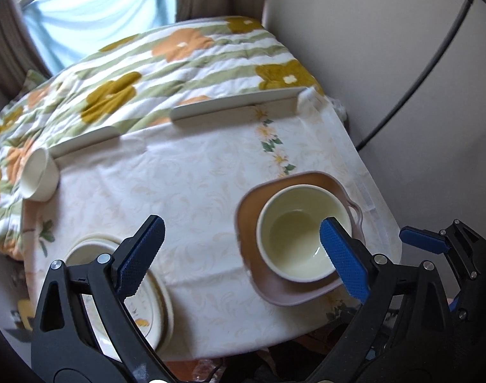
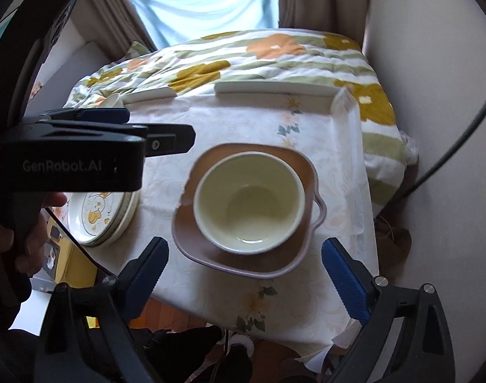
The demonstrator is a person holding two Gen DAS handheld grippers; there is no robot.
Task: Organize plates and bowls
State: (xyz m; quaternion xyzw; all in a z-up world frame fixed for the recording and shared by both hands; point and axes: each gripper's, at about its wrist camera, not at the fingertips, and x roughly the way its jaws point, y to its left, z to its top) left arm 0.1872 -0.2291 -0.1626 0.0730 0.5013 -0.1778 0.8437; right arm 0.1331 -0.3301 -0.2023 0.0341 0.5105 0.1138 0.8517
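A pale yellow bowl (image 1: 302,231) (image 2: 247,201) sits inside a pink-brown dish with handles (image 1: 252,214) (image 2: 195,239) on the table. A stack of round plates with a yellow duck print (image 1: 153,312) (image 2: 96,220) lies at the table's left front. A small white bowl (image 1: 38,175) lies on its side at the far left. My left gripper (image 1: 243,258) is open and empty above the table front, between the plates and the bowl. My right gripper (image 2: 246,281) is open and empty, just in front of the dish.
The table (image 1: 192,172) wears a cream floral cloth with raised white rails (image 1: 236,105) at its far edge. A flowered quilt (image 1: 166,63) lies beyond. A wall (image 1: 386,48) and a black cable (image 1: 434,57) are at the right.
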